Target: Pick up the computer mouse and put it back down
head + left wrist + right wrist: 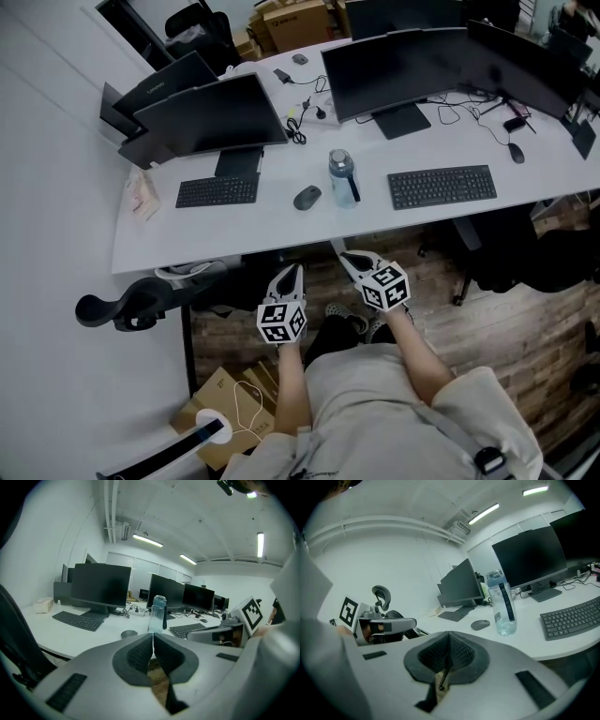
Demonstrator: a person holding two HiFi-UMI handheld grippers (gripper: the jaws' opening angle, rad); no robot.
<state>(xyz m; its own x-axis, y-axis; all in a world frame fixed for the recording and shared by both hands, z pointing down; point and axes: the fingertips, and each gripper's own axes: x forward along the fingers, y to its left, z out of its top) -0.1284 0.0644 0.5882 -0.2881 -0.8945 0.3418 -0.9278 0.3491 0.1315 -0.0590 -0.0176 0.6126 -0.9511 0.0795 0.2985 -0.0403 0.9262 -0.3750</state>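
Dark mouse flat on the white surface, just above centre of the head view, just left of a clear water bottle and right of the smaller keyboard. Touched by nothing.

Left gripper and right gripper side by side in the lower middle of that frame, off the near edge of the surface and over the wooden floor, well apart from the mouse, tips aimed toward the surface.

Left fingers pressed together, nothing between them. Mouse low and just left of centre beyond them in the left gripper view, bottle just right of it.

Right fingers likewise pressed together and empty. Mouse right of centre in the right gripper view, bottle just to its right.

Second keyboard right of the bottle in the head view, dark monitors along the back.
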